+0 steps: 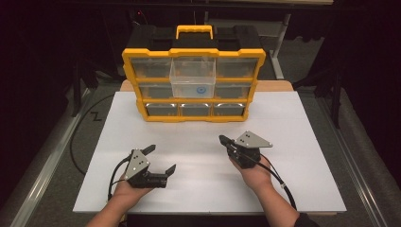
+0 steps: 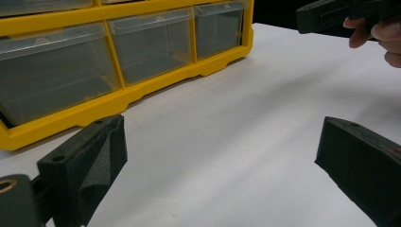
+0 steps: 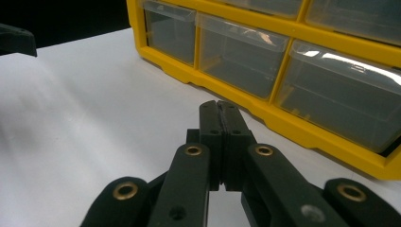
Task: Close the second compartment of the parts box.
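A yellow and black organiser [image 1: 194, 85] with clear plastic drawers stands upright at the back of the white board [image 1: 208, 156]. Its middle upper drawer [image 1: 193, 76] is pulled out toward me, and a small blue ring [image 1: 201, 89] lies inside it. My left gripper [image 1: 160, 159] is held at the near left with its jaws wide open and nothing between them [image 2: 222, 156]. At the near right, my right gripper [image 1: 222, 139] has its jaws pressed together, empty [image 3: 220, 111]. Both point toward the organiser's bottom row of drawers [image 2: 156, 42] [image 3: 241, 54].
The white board rests on a table with a wooden edge [image 1: 274, 86] showing behind the organiser. A black cable [image 1: 82, 127] curves along the floor at the left. Metal rails [image 1: 42, 175] run along both sides. Open board lies between the grippers and the organiser.
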A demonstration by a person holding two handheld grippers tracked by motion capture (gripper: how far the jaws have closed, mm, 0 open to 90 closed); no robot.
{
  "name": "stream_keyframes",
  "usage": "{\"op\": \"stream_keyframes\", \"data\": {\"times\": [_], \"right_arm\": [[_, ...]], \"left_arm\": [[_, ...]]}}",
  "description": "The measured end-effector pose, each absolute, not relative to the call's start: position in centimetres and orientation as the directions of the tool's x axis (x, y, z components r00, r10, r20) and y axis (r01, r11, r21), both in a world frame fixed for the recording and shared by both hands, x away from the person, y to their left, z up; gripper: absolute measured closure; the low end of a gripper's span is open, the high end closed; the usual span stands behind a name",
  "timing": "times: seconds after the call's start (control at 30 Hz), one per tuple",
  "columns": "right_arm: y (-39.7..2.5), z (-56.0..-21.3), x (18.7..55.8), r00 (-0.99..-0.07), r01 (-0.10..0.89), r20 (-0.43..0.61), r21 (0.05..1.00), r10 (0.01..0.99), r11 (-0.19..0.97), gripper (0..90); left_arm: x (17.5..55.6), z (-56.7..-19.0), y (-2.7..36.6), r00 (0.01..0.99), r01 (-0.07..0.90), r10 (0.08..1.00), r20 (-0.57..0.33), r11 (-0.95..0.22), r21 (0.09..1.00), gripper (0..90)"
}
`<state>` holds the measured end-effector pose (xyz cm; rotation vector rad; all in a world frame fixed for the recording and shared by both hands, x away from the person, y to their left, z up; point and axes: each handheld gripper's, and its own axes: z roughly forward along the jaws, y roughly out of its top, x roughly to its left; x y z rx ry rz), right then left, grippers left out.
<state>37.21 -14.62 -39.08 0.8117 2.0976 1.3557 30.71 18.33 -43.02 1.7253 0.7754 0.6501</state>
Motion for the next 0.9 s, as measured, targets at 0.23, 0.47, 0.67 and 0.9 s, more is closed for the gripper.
{"op": "stream_keyframes", "data": {"times": [0.23, 0.47, 0.67, 0.9], "right_arm": [[-14.0, -37.6, 37.6, -0.696, 0.182, -0.108, 0.930, 0.710, 0.320, 90.0], [-13.1, -36.2, 37.9, -0.697, 0.156, -0.123, 0.936, 0.707, 0.316, 90.0], [-12.5, -35.3, 38.3, -0.701, 0.141, -0.136, 0.936, 0.700, 0.323, 90.0], [-11.9, -33.9, 38.8, -0.696, 0.110, -0.152, 0.943, 0.702, 0.314, 90.0]], "left_arm": [[30.7, -43.0, 18.3, 0.641, 0.177, 0.767, 0.044, -0.203, 0.963, 3.2], [30.6, -43.0, 18.4, 0.641, 0.176, 0.767, 0.043, -0.201, 0.964, 3.2], [30.6, -43.0, 18.4, 0.641, 0.177, 0.767, 0.038, -0.196, 0.964, 3.2], [30.6, -42.9, 18.4, 0.642, 0.176, 0.766, 0.040, -0.197, 0.964, 3.3]]}}
